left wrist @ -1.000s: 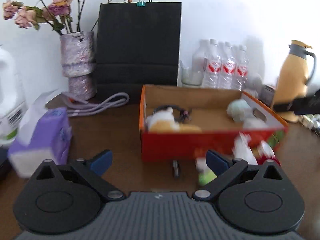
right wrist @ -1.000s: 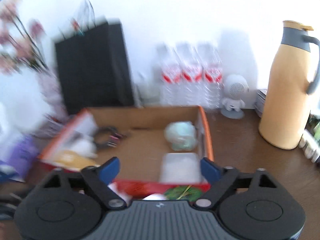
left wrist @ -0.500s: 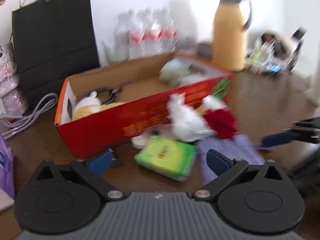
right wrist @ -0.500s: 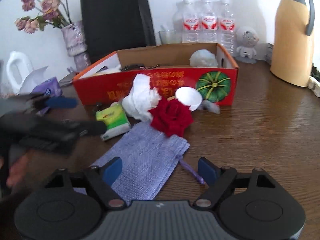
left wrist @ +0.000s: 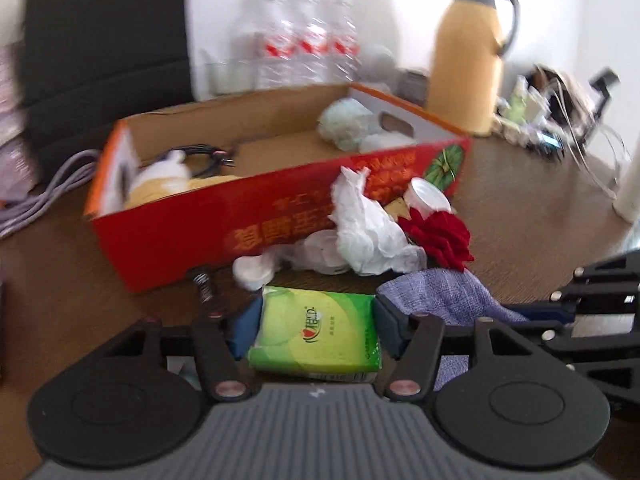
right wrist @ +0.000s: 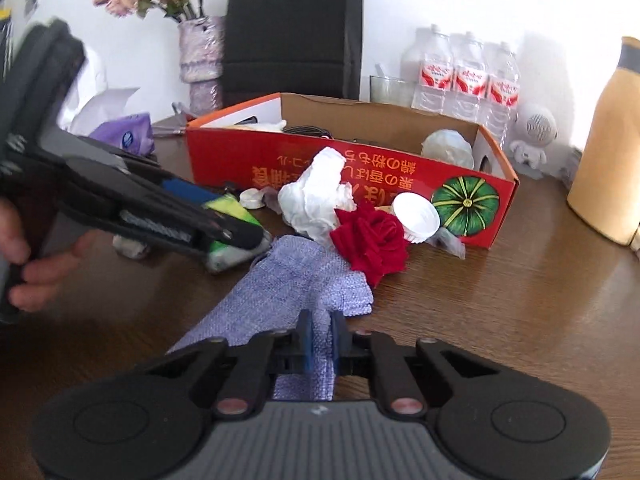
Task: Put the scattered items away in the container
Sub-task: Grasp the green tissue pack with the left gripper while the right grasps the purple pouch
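Note:
A red cardboard box (left wrist: 280,216) (right wrist: 360,168) stands open on the brown table with several items inside. In front of it lie a crumpled white tissue (left wrist: 364,228) (right wrist: 316,196), a red cloth rose (left wrist: 438,240) (right wrist: 372,240), a white cup (right wrist: 416,216) and a lilac fabric pouch (left wrist: 440,300) (right wrist: 288,300). My left gripper (left wrist: 316,320) (right wrist: 236,236) is shut on a green tissue pack (left wrist: 316,332) (right wrist: 230,208). My right gripper (right wrist: 320,336) is shut on the pouch's near end.
A yellow thermos (left wrist: 468,52) (right wrist: 608,140), water bottles (left wrist: 304,52) (right wrist: 464,80) and a black paper bag (right wrist: 292,28) stand behind the box. A vase of flowers (right wrist: 200,52) and a purple tissue box (right wrist: 124,136) stand at the left. Cables and clutter (left wrist: 560,112) lie at the right.
Both grippers came down from the box to the scattered items. The left one closed on the green tissue pack and the right one closed on the lilac pouch.

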The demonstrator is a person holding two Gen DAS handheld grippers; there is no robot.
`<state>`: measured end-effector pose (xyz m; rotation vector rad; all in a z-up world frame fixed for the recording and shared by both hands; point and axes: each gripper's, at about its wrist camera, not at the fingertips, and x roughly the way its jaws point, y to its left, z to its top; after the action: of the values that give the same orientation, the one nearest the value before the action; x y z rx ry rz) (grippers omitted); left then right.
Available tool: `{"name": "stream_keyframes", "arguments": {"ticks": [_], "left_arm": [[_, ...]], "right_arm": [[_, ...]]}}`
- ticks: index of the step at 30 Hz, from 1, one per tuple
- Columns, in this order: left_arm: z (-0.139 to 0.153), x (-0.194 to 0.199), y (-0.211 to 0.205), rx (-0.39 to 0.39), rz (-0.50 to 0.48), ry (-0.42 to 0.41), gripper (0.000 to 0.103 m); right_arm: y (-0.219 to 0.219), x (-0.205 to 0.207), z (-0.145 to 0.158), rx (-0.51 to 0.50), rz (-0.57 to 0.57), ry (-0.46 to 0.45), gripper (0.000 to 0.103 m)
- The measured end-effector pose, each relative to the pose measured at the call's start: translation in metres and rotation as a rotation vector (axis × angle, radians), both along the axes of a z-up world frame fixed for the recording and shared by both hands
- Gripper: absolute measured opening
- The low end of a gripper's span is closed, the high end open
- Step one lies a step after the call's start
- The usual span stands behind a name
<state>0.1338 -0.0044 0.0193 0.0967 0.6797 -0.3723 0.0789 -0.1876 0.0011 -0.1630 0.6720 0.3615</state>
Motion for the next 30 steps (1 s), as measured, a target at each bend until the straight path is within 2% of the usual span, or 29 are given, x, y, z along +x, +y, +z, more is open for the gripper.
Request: {"name": "stream_keyframes", "arguments": {"ticks": [3, 6, 8, 11, 15, 18, 22, 24, 26, 28, 30], "left_arm": [[0.016, -0.033, 0.012, -0.036, 0.093, -0.076, 0.06], [0.029, -0.058, 0.023, -0.104, 0.156, -0.123, 0.061], [0.043, -0.06, 0.025, -0.112, 0.181, -0.158, 0.061], [0.077, -0.044, 0.028, -0.119, 0.195, -0.252, 0.061], [0.119, 0.02, 0.026, -0.107, 0.21, -0.305, 0.061], [0.134, 0.092, 0.022, -0.101, 0.21, -0.236, 0.061], [0.123, 0.183, 0.012, -0.064, 0.251, -0.1, 0.061], [0.103, 0.216, 0.01, -0.02, 0.279, -0.044, 0.061], [0.079, 0.245, 0.01, 0.005, 0.308, 0.049, 0.061], [0.055, 0.264, 0.012, 0.041, 0.342, 0.12, 0.061], [0.039, 0.275, 0.014, 0.053, 0.354, 0.165, 0.061]], "right_arm": [[-0.01, -0.013, 0.012, 0.06, 0.004, -0.023, 0.006], [-0.02, -0.035, 0.032, 0.123, 0.048, -0.127, 0.006], [-0.026, -0.045, 0.046, 0.151, 0.047, -0.198, 0.006], [-0.035, -0.037, 0.072, 0.198, 0.018, -0.3, 0.006], [-0.042, 0.024, 0.117, 0.215, 0.01, -0.38, 0.006], [-0.041, 0.087, 0.144, 0.223, 0.057, -0.373, 0.006], [-0.023, 0.176, 0.153, 0.199, 0.099, -0.246, 0.006], [-0.013, 0.218, 0.14, 0.167, 0.083, -0.16, 0.006], [-0.008, 0.255, 0.117, 0.176, 0.054, -0.057, 0.006], [-0.002, 0.282, 0.092, 0.183, 0.04, 0.016, 0.006], [0.008, 0.298, 0.07, 0.148, 0.054, 0.073, 0.006]]}}
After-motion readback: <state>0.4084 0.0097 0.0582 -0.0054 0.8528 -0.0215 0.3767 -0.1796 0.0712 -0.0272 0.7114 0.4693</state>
